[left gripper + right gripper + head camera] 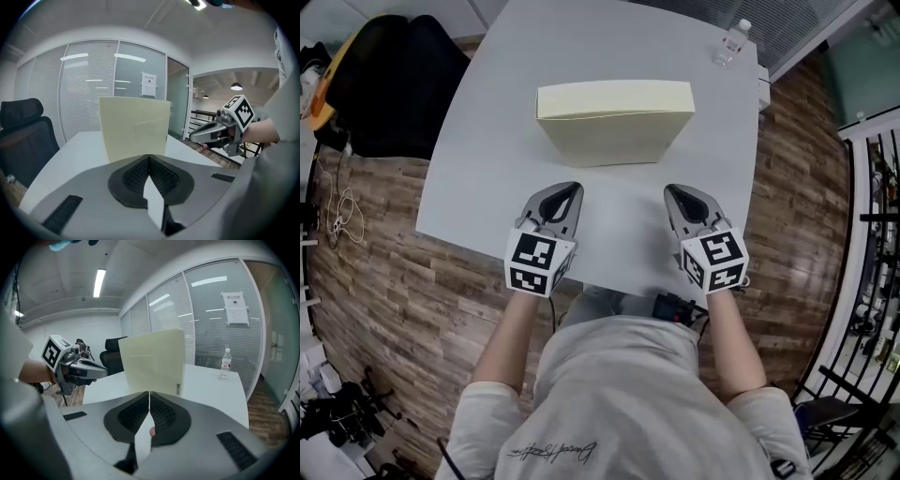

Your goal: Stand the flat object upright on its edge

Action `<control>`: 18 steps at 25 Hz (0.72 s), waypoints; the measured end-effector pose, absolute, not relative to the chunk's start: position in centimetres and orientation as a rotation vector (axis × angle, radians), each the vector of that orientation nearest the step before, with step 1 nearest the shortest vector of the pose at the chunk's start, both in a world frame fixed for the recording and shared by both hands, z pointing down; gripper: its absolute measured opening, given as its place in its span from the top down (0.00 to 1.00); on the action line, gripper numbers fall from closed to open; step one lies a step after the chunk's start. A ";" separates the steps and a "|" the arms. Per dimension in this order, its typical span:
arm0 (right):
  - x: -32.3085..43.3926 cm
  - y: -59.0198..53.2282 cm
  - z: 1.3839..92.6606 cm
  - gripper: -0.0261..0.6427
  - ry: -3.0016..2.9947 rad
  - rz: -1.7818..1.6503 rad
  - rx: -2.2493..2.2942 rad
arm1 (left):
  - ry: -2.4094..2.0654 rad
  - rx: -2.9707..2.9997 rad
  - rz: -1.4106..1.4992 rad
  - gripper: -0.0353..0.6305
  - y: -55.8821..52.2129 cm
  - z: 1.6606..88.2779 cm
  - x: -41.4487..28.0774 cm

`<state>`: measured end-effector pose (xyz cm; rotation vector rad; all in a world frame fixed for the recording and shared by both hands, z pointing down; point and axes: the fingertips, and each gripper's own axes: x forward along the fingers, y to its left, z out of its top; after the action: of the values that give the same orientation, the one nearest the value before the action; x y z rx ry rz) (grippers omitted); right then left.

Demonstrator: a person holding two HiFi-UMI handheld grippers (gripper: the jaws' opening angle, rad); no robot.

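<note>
A flat cream-coloured box (614, 120) stands upright on its long edge at the middle of the white table (487, 122). It faces both grippers, and shows as a tall pale panel in the left gripper view (135, 131) and in the right gripper view (152, 364). My left gripper (572, 189) rests near the table's front edge, a little short of the box and to its left. Its jaws are shut with nothing between them. My right gripper (671, 190) sits alongside at the right, equally short of the box, jaws shut and empty. Neither gripper touches the box.
A clear water bottle (729, 42) stands at the table's far right corner. A black office chair (384, 80) sits off the left side, with cables on the wood floor (366, 281). A black metal railing (877, 234) runs along the right. Glass walls with blinds (89, 89) lie beyond the table.
</note>
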<state>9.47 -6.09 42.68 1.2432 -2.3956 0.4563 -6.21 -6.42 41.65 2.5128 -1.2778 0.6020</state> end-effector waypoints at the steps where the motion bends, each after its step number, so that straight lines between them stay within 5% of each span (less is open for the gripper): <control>1: 9.5 -5.8 42.6 0.92 -2.393 0.456 1.246 | -1.275 2.506 0.585 0.93 -6.2 41.5 -6.2; 18: 7.6 -0.7 41.1 0.92 -2.425 0.554 1.144 | -1.251 2.475 0.519 0.93 -1.0 40.6 -4.9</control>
<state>7.61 -0.72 41.12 1.1440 -2.4255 0.5542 -4.92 -1.02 40.59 2.4752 -1.2511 0.5190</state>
